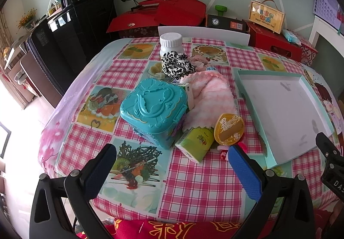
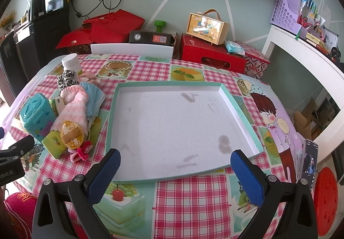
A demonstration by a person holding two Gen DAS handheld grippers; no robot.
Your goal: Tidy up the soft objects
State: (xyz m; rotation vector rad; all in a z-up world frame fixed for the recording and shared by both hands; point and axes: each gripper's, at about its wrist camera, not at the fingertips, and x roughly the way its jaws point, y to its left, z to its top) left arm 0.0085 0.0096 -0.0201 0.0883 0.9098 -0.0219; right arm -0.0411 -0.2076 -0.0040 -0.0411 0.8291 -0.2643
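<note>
Both grippers hover at the near table edge, empty: the left gripper has its fingers spread wide before the pile, the right gripper equally wide before the empty tray. Reaching for the fluffy pink sock risks toppling clutter, since the green juice carton and orange disc lie on its near end and the teal plastic case crowds its left. Farther off, the leopard-print scrunchie touches a white bottle.
</note>
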